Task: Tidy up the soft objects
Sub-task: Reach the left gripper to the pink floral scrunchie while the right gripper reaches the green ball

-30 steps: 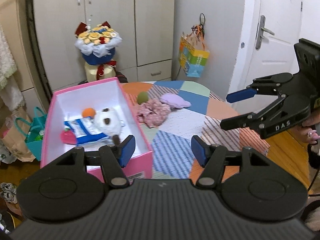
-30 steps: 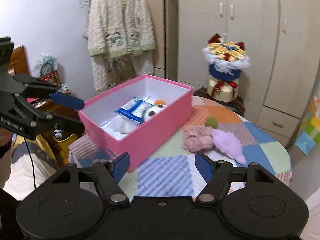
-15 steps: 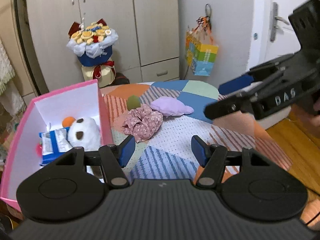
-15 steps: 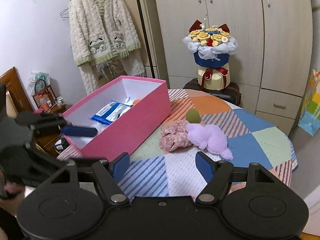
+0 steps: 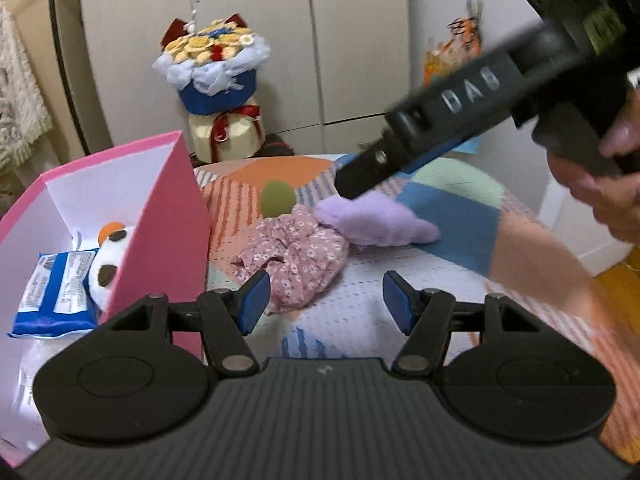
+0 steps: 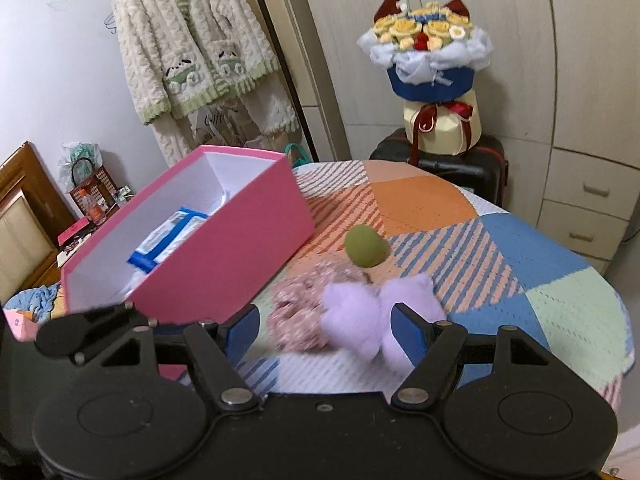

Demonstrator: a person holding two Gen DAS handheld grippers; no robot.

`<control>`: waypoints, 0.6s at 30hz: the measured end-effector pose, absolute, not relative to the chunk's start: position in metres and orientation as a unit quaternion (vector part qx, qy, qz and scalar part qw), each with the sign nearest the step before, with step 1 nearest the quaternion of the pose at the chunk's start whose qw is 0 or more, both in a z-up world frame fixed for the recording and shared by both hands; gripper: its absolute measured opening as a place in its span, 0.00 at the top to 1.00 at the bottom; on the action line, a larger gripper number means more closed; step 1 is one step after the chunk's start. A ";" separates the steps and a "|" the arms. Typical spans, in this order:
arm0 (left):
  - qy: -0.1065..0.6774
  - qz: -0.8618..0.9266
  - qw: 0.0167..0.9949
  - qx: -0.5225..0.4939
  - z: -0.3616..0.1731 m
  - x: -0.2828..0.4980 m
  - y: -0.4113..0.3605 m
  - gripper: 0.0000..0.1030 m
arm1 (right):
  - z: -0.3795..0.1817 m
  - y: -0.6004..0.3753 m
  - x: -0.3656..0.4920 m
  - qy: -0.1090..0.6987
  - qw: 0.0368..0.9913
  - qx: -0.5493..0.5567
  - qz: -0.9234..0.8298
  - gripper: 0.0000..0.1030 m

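Observation:
A pink box stands on the patchwork table and holds a white plush and a blue packet. Beside it lie a pink floral scrunchie, a lilac plush and a green ball. My left gripper is open, just short of the scrunchie. My right gripper is open and low, with the lilac plush between its fingers. In the left wrist view its black body reaches down over the plush.
A flower bouquet stands behind the table before the wardrobe. A cream cardigan hangs on the wall. The round table ends to the right. A colourful bag hangs by the fridge.
Both grippers have moved in toward the soft items. The right gripper has dropped down to the lilac plush, which now sits between its fingers. The left has closed in on the scrunchie.

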State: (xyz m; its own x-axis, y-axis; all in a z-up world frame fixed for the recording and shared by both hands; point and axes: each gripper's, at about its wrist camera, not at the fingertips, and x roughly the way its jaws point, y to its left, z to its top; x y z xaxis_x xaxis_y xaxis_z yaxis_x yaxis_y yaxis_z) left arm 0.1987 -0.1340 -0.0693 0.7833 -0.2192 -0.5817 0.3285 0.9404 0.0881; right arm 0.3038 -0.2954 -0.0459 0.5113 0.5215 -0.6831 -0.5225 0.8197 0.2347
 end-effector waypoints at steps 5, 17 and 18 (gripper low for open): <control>0.288 -0.109 0.947 0.086 -0.083 0.222 -0.137 0.36 | -0.059 -0.286 0.346 0.406 0.856 -0.010 0.319 0.25; 0.285 -0.065 0.949 0.119 -0.106 0.248 -0.155 0.35 | -0.096 -0.251 0.418 0.433 0.838 -0.008 0.332 0.25; 0.283 -0.063 0.949 0.122 -0.106 0.248 -0.155 0.35 | -0.099 -0.250 0.421 0.434 0.838 -0.007 0.331 0.25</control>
